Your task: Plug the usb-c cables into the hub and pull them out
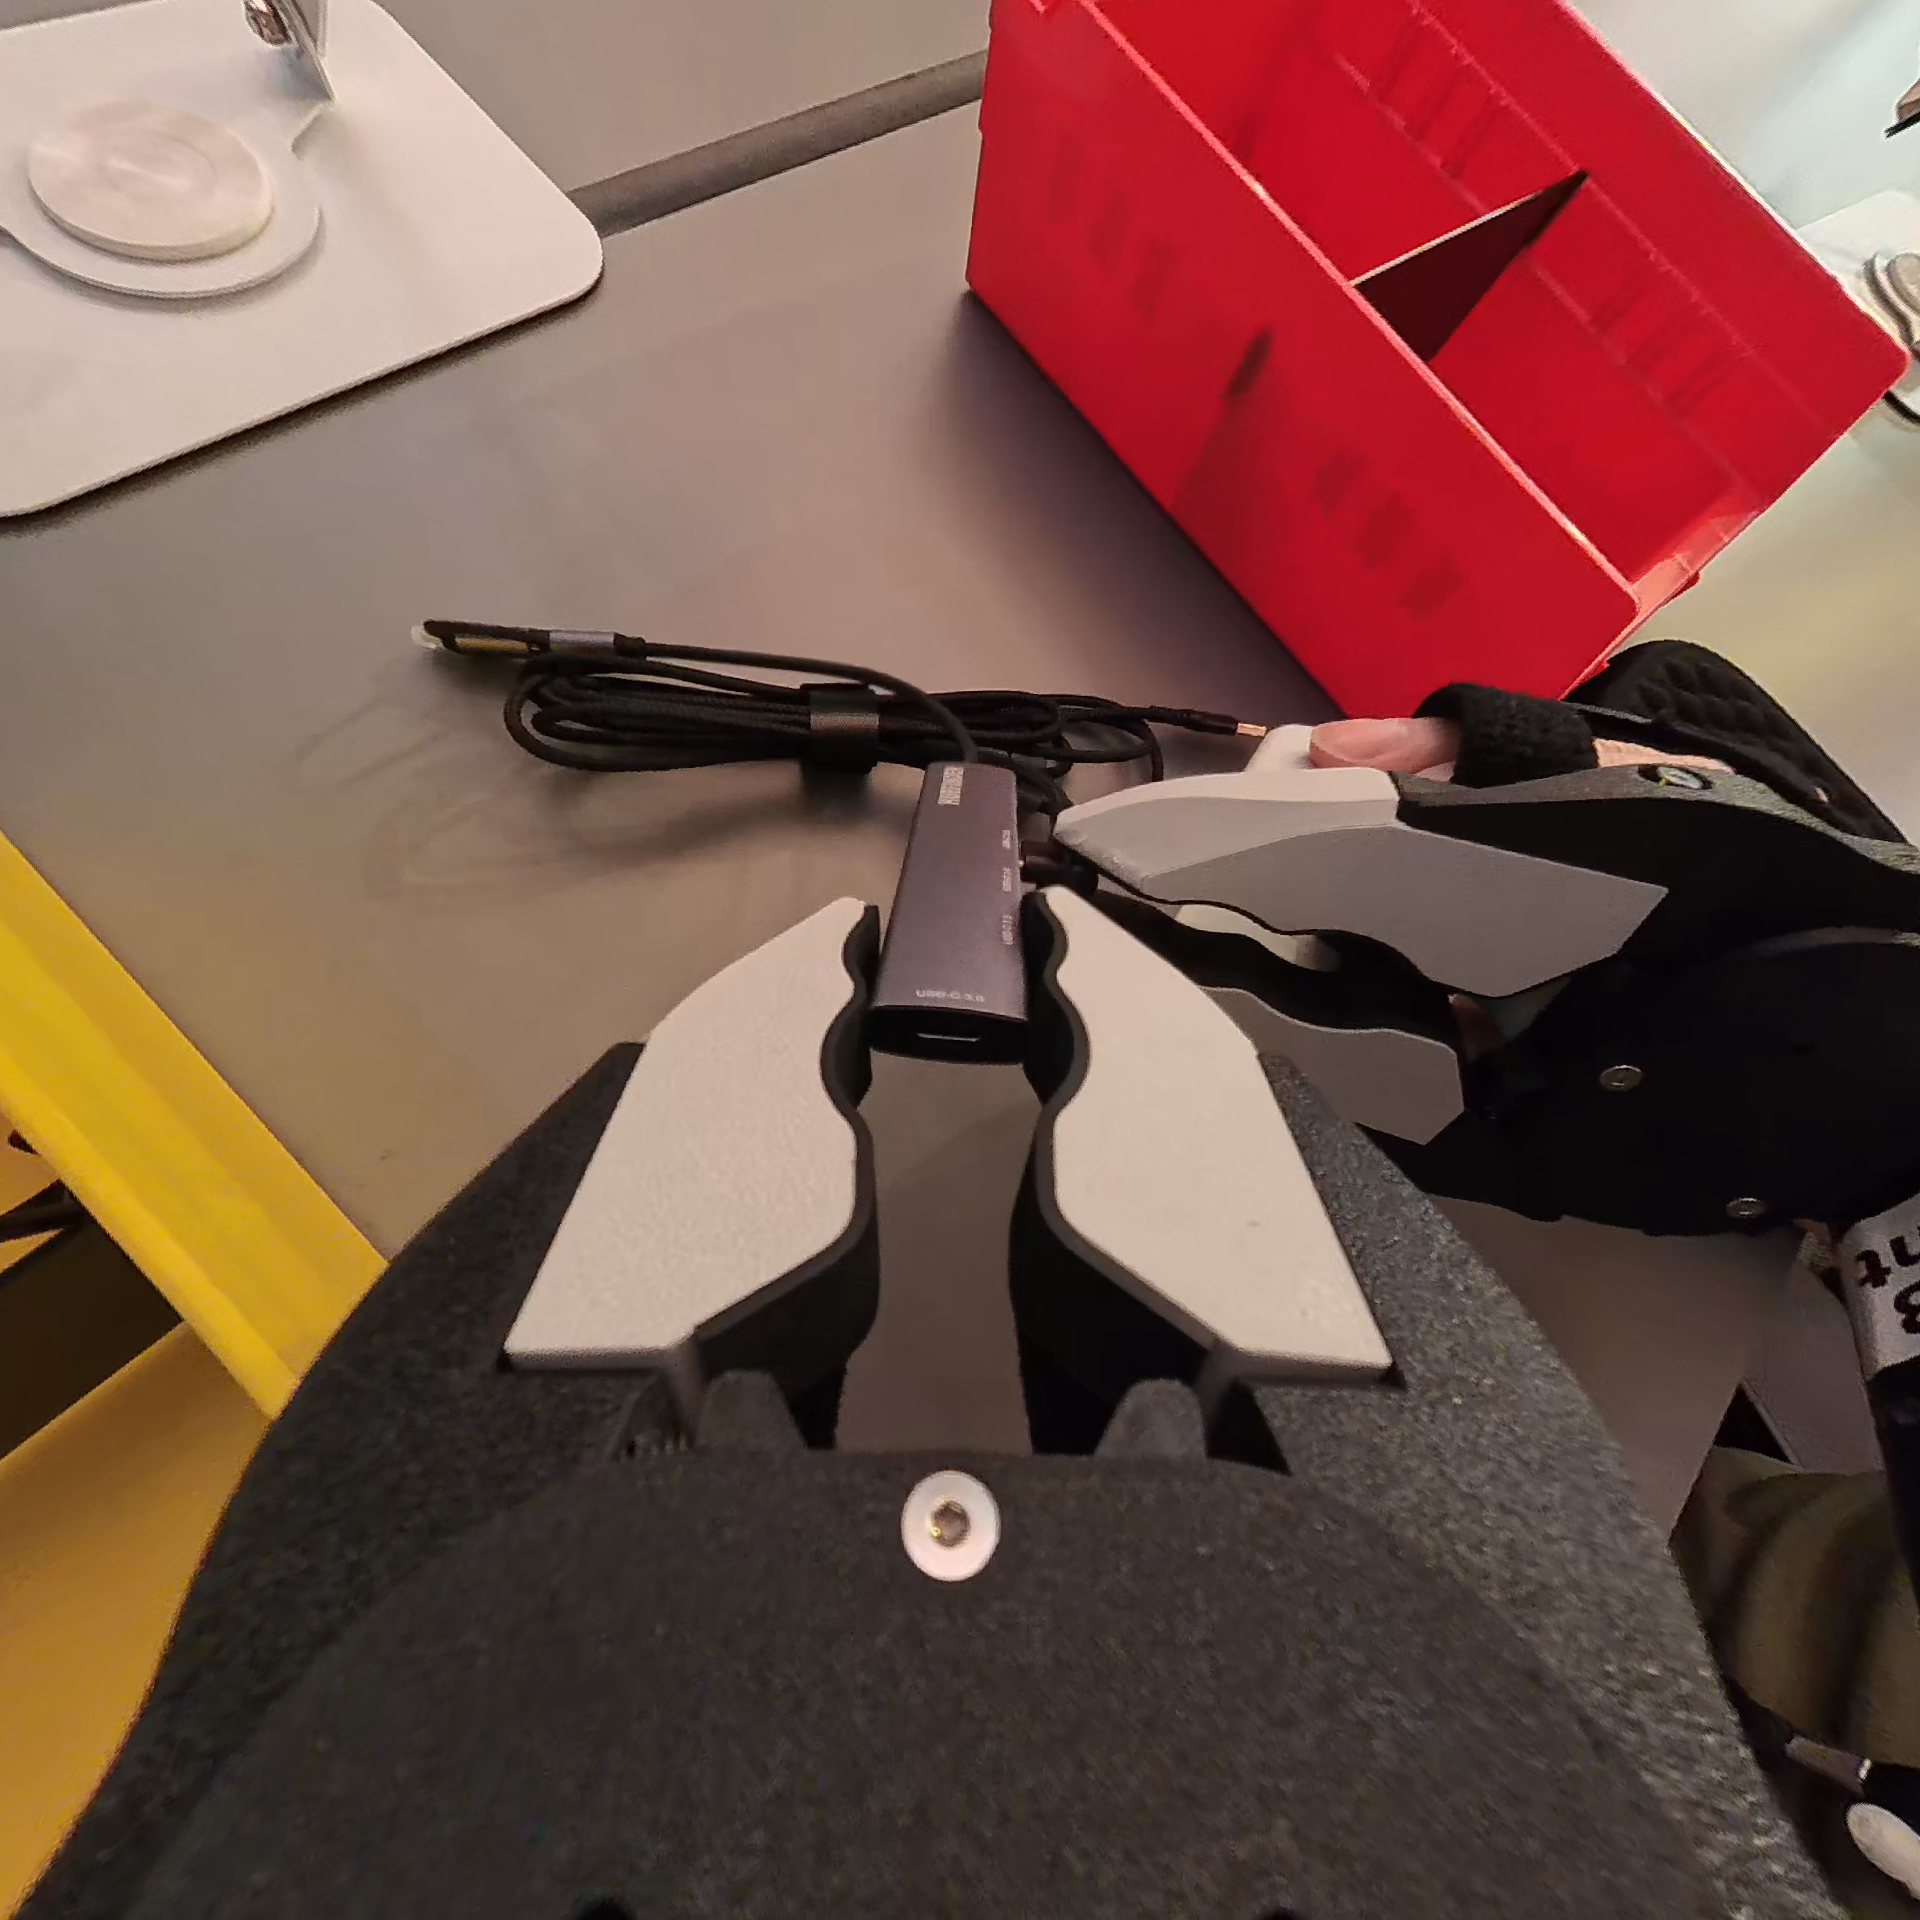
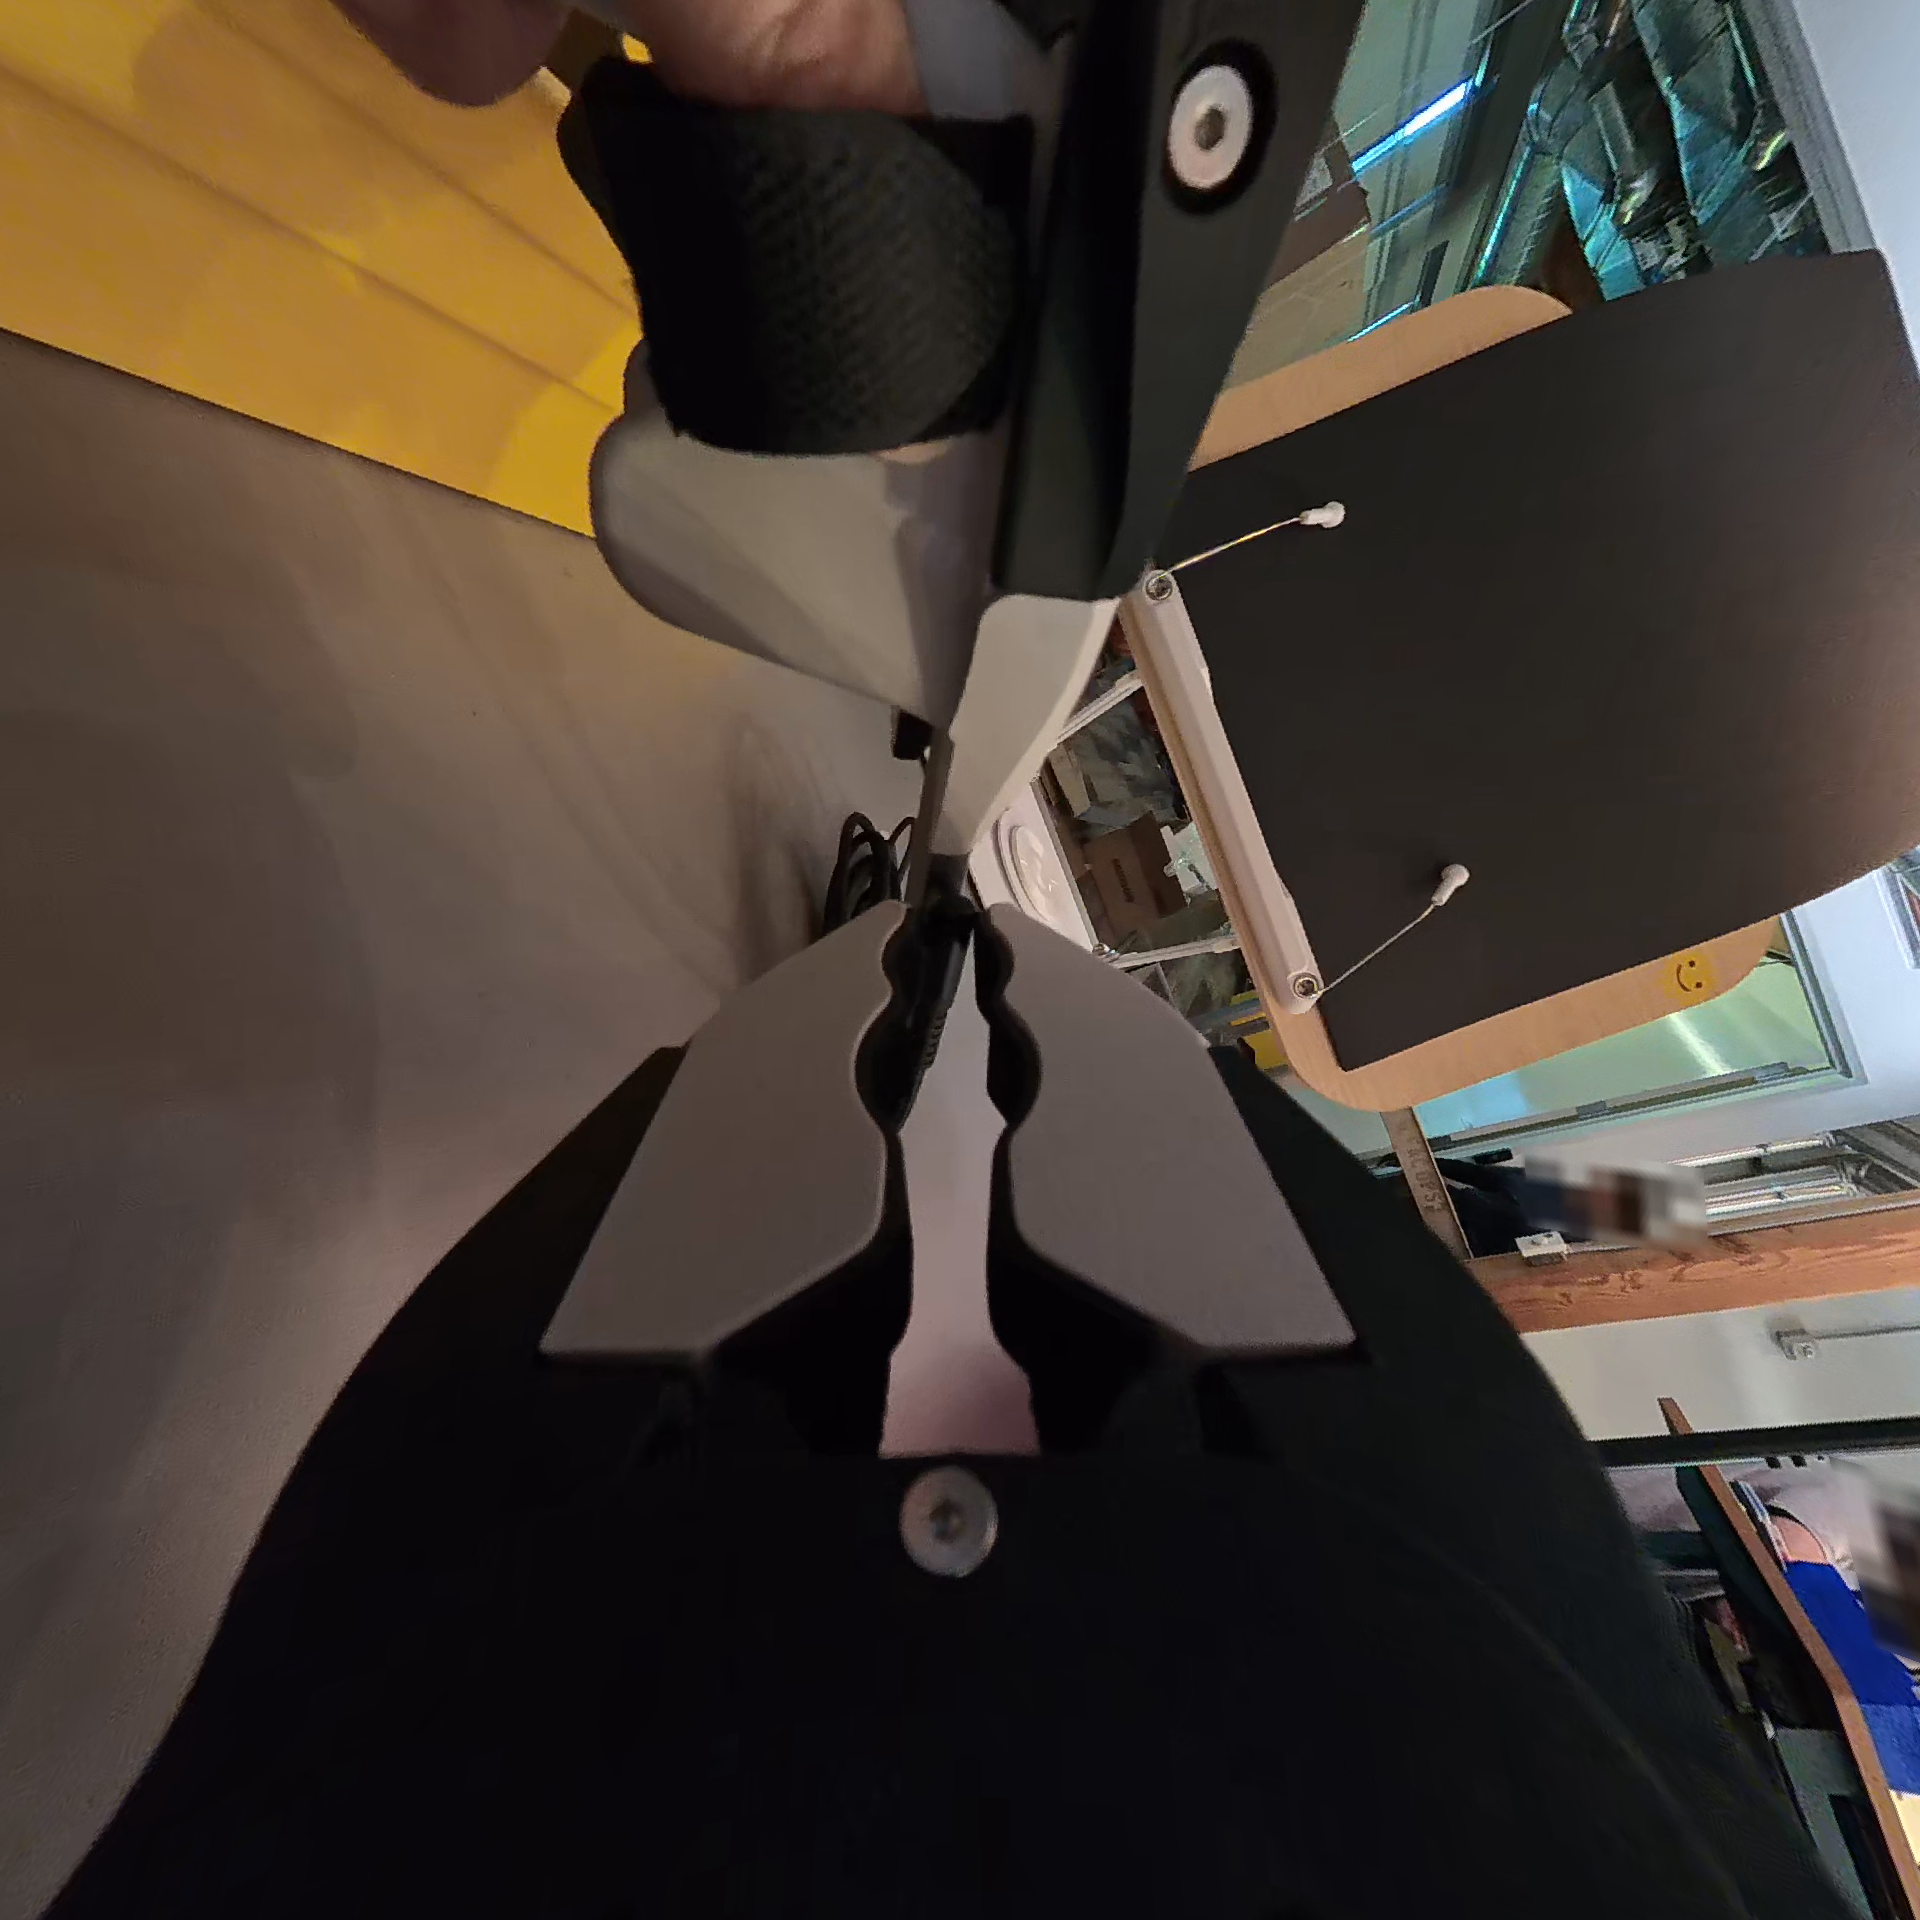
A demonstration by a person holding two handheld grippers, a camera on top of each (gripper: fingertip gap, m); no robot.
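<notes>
In the left wrist view my left gripper [image 1: 951, 914] is shut on the near end of a dark grey hub [image 1: 961, 831], with both pads against its sides. The hub sits low over the dark table [image 1: 520, 468]. My right gripper [image 1: 1070, 852] comes in from the right, its tips at the hub's right side. In the right wrist view my right gripper [image 2: 940, 935] is shut on a black USB-C plug [image 2: 925, 987], which meets the edge-on hub [image 2: 928, 821]. How deep the plug sits is hidden. A black cable bundle [image 1: 727, 717] lies behind the hub.
A red crate [image 1: 1403, 364] stands at the back right. A white pad with a round disc [image 1: 208, 312] lies at the back left. A yellow edge [image 1: 156, 1091] runs along the table's left. A loose plug [image 1: 1236, 724] points toward the crate. Only a small space, under 4 cm, lies between the two pairs of fingers.
</notes>
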